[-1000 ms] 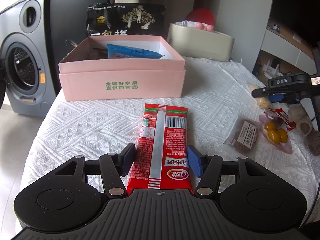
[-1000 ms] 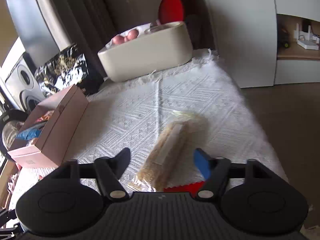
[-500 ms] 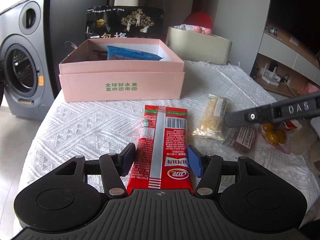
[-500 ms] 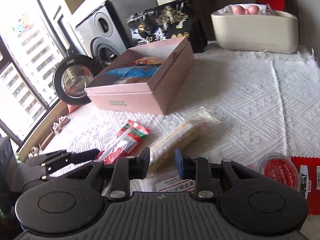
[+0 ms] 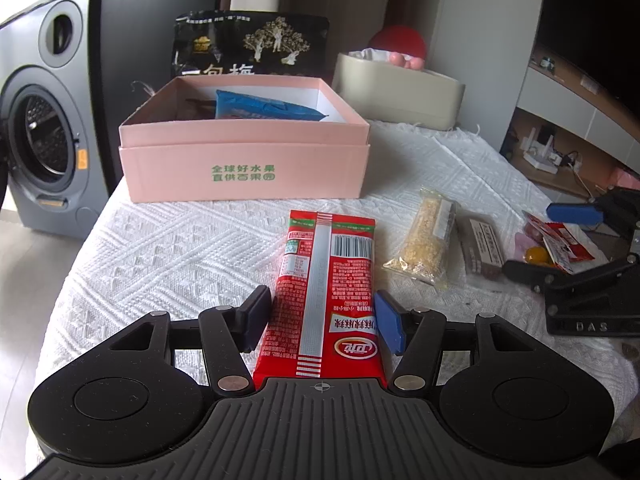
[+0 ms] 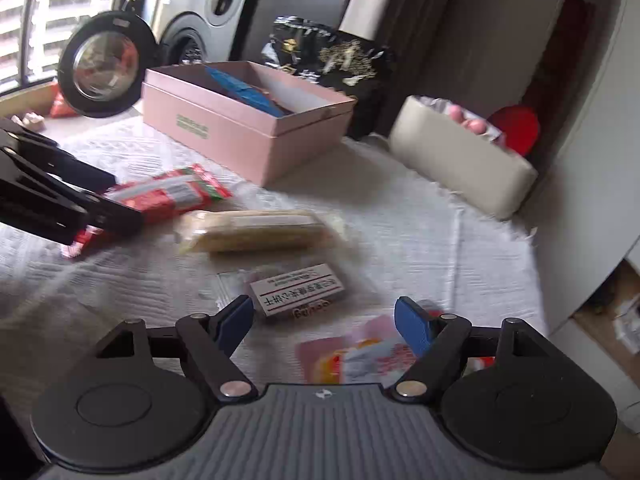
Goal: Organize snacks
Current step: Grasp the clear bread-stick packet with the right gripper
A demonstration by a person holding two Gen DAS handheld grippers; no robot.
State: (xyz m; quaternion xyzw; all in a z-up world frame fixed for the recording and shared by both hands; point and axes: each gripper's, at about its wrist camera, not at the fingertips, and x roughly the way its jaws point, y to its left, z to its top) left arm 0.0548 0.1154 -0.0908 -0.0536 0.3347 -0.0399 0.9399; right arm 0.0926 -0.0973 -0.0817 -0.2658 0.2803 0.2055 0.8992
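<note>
The red packet's [image 5: 328,300] near end hides under the left gripper's body; the pink wrapper [image 6: 360,356] is blurred, its print unreadable.

Home interior: washing machine [image 5: 40,136] at left of frame, tablecloth-covered table [image 5: 180,248], curtains [image 6: 440,20] behind, TV shelf [image 5: 560,152] right.

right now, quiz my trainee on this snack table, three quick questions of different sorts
1. True or false: the pink box has no lid on it.
2. Which packet lies between the left gripper fingers? A) red packet B) yellow bar C) blue packet
3. Fill in: the blue packet lies ___ the pink box.

Key: 1 true; 2 A; 3 inside.
</note>
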